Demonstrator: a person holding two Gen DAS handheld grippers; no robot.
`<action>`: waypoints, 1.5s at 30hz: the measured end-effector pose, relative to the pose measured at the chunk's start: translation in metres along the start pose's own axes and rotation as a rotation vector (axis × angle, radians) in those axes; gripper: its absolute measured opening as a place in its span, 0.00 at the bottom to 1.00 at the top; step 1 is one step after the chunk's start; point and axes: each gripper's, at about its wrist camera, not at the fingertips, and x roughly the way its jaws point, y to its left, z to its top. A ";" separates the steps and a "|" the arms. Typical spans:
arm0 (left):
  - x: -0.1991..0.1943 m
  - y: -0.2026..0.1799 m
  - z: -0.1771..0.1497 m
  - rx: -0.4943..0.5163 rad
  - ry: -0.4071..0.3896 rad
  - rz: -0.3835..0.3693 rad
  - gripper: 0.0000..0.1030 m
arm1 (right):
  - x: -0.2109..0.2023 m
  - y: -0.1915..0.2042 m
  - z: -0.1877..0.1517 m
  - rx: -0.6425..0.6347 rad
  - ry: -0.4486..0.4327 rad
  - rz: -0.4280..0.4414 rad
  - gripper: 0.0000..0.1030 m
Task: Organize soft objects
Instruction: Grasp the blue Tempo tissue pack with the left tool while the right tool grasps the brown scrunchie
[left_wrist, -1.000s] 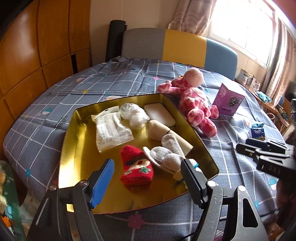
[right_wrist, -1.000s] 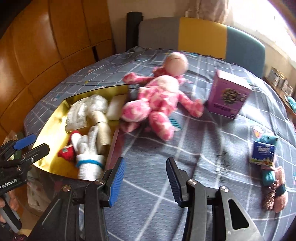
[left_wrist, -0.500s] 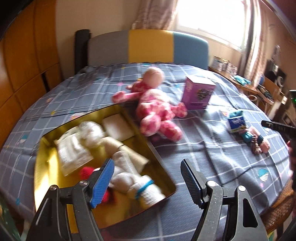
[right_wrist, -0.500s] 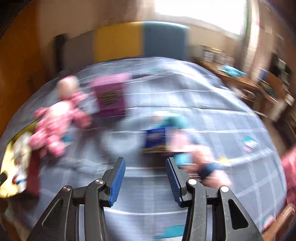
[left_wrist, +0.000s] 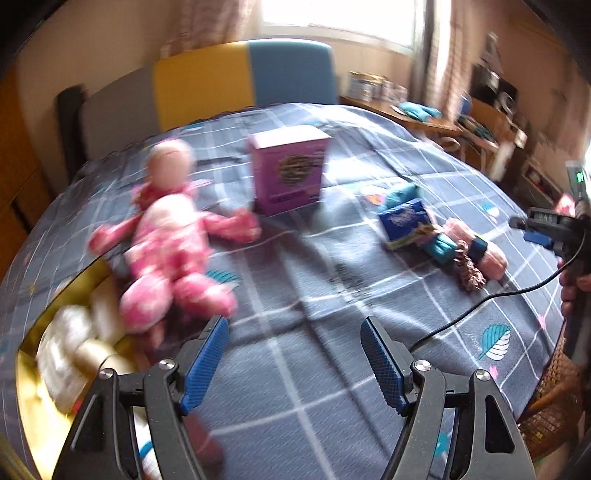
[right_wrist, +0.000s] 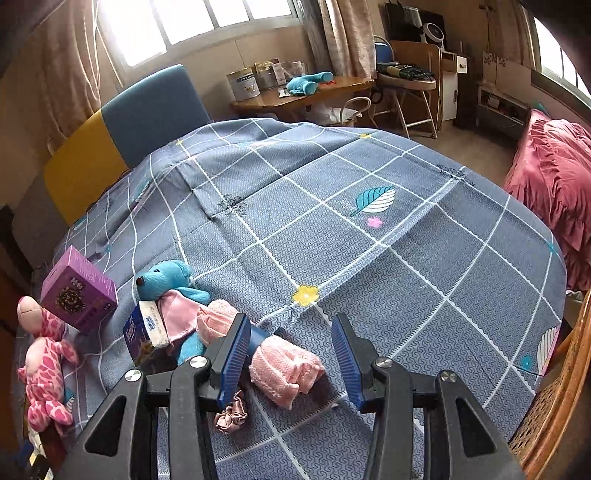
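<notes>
Right wrist view: right gripper (right_wrist: 290, 356) spread apart, empty, lined up over pink towel roll (right_wrist: 284, 369), likely the next pick. Left gripper (left_wrist: 293, 363) also apart, empty, hovering over the bedspread. Gold tray (left_wrist: 27, 413), left of pink plush (left_wrist: 166, 240), holds blurred pale soft items.

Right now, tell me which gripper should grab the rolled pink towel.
Right. The right gripper hangs open just over the rolled pink towel; the left gripper is open over bare blanket, far from it.

Open hand-held gripper (right_wrist: 290, 360) above pink towel (right_wrist: 284, 363)
</notes>
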 end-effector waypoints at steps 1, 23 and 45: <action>0.007 -0.009 0.005 0.024 0.004 -0.004 0.77 | -0.001 0.000 0.001 -0.006 -0.001 0.005 0.45; 0.162 -0.098 0.108 -0.145 0.153 -0.240 1.00 | 0.008 0.006 -0.002 -0.024 0.049 0.135 0.45; 0.100 -0.055 0.061 -0.132 0.092 -0.256 0.74 | 0.023 0.051 -0.021 -0.221 0.187 0.273 0.41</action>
